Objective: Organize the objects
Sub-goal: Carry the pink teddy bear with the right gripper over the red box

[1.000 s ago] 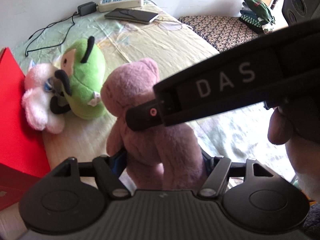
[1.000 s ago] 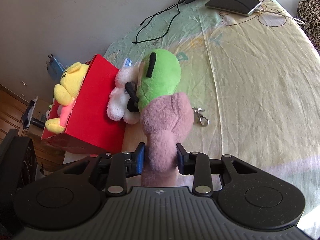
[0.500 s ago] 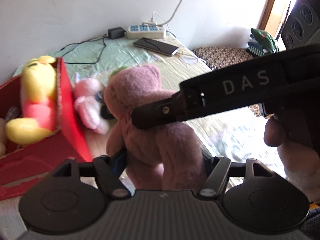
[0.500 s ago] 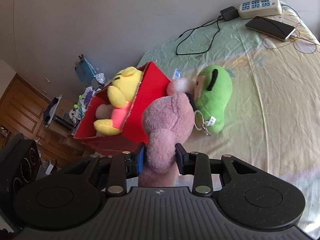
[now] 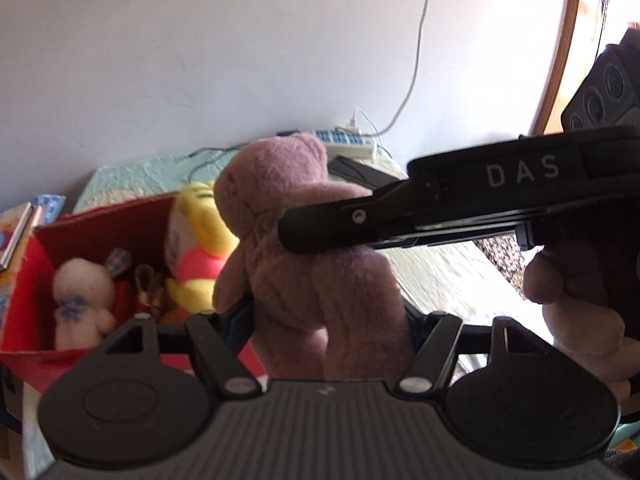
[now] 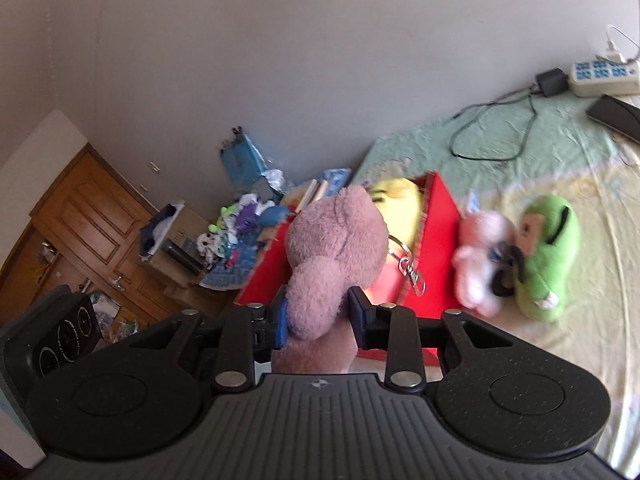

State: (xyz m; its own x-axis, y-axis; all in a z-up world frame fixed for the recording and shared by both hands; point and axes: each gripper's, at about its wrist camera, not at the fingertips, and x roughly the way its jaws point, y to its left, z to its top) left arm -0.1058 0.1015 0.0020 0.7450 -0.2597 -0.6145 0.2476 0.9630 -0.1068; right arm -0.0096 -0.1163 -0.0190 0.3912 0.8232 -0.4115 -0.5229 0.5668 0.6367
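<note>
A mauve plush bear [image 5: 304,240] is held in the air by both grippers. My left gripper [image 5: 328,316] is shut on its lower body. My right gripper [image 6: 318,316] is shut on it from the side; the right gripper's finger [image 5: 360,224] crosses the bear in the left wrist view. The bear [image 6: 336,248] carries a metal keyring clip [image 6: 408,268]. The red box [image 5: 28,280] sits just behind and left, holding a yellow plush [image 5: 200,236] and a white plush [image 5: 80,296]. A green plush [image 6: 548,256] and a pink-white plush [image 6: 480,256] lie on the bed right of the red box [image 6: 436,240].
A power strip [image 6: 600,76], charger cable [image 6: 496,128] and a dark phone [image 6: 616,116] lie at the bed's far end by the wall. Cluttered cardboard boxes [image 6: 192,248] and a wooden door [image 6: 80,224] are left of the bed.
Both grippers have lifted the bear off the bed and carried it left, up to the red box. The box's inside has come into view.
</note>
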